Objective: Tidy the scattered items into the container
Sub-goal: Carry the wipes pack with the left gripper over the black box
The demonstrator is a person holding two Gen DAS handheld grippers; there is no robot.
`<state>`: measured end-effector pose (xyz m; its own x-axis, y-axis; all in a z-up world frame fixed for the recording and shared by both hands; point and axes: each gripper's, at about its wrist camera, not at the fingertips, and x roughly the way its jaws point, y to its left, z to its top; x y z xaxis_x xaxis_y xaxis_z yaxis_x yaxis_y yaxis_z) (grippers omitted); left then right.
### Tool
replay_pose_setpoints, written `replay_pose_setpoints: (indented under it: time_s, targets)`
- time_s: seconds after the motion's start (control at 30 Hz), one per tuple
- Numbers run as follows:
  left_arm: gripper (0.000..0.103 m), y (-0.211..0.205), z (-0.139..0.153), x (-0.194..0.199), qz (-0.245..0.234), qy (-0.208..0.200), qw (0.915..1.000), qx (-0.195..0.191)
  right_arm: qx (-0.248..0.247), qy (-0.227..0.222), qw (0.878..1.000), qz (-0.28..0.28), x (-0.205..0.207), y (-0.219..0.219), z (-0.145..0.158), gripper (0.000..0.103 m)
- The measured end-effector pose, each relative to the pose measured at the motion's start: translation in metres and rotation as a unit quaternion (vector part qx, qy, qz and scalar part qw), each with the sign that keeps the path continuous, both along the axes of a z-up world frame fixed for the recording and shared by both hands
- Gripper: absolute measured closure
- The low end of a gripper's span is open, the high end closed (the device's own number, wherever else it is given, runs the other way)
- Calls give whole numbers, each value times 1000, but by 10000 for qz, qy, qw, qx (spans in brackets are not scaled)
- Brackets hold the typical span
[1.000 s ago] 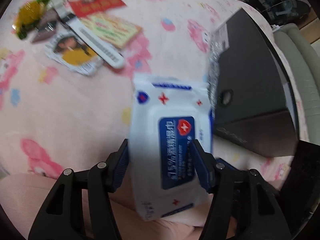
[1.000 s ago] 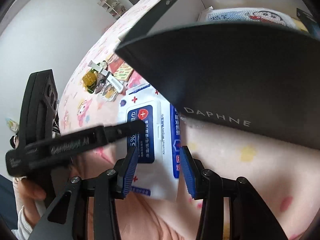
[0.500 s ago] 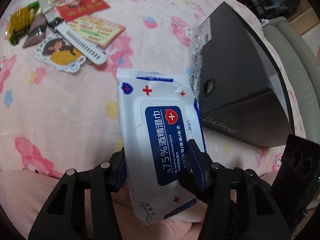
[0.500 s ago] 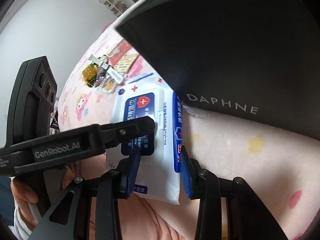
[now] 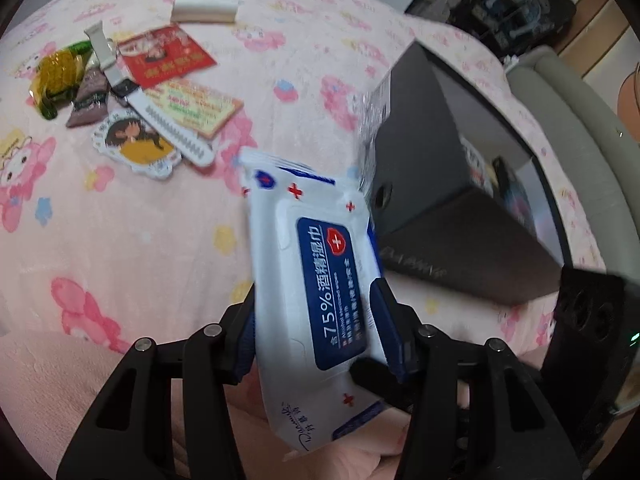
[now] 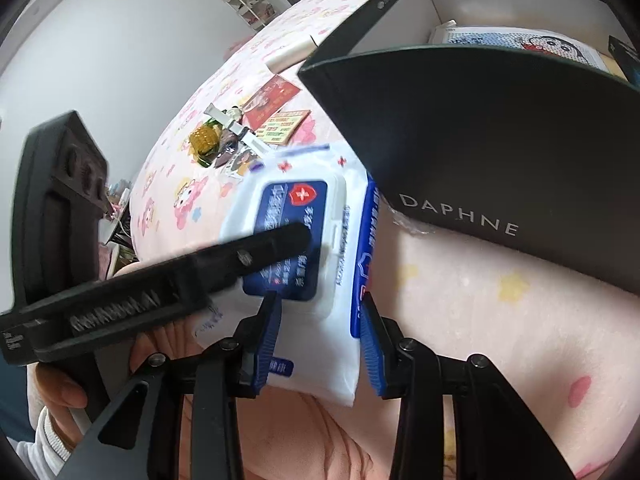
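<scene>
Gripping the wipes pack (image 5: 316, 280) from both sides: left gripper (image 5: 320, 330) has its blue pads pressed on the pack's long edges, centre-bottom of the left view, jaws partly closed after just narrowing onto it. Pack sits tilted, top end toward the box (image 5: 460, 216) at right, touching or just short of its near corner; can't tell which.

In the right view, right gripper (image 6: 320, 338) clamps the pack's (image 6: 316, 240) lower end, pads on each side, jaws also just closed in, then eased slightly. The left gripper's finger (image 6: 256, 252) lies across the pack's blue label from lower left. A hand (image 6: 60, 392) holds that tool at the left edge.

Box is open, black, upper right of the right view, with a printed cartoon item (image 6: 516, 46) inside.

Other clutter lies upper left in the left view, well apart from the pack: red card (image 5: 166, 56), yellow card (image 5: 192, 108), watch strap (image 5: 152, 108), sticker (image 5: 132, 142), candy (image 5: 60, 76), on a pink blanket (image 5: 100, 220).
</scene>
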<state>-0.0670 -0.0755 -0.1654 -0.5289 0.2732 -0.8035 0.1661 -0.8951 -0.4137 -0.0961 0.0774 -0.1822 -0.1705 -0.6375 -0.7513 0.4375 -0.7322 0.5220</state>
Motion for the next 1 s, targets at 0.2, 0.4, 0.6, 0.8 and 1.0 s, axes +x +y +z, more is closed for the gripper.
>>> replay_pose_setpoints:
  time_s: [0.2, 0.4, 0.6, 0.8, 1.0]
  targets:
    - [51, 3, -17, -13, 107, -414, 9984, -382, 139, -213, 9995, -171, -7, 1, -19, 68]
    - [41, -1, -34, -22, 104, -838, 9963, -172, 56, -370, 9991, -174, -18, -8, -29, 60]
    - [51, 6, -25, -17, -35, -633, 9970, -441, -144, -453, 9987, -177, -17, -3, -29, 65]
    - [53, 3, 7, 15, -181, -137, 9995, -218, 125, 65, 9998, 133, 9, -8, 11, 67]
    - [56, 11, 65, 33, -335, 463, 9973, -455, -342, 348, 9987, 156, 35, 6, 57, 67]
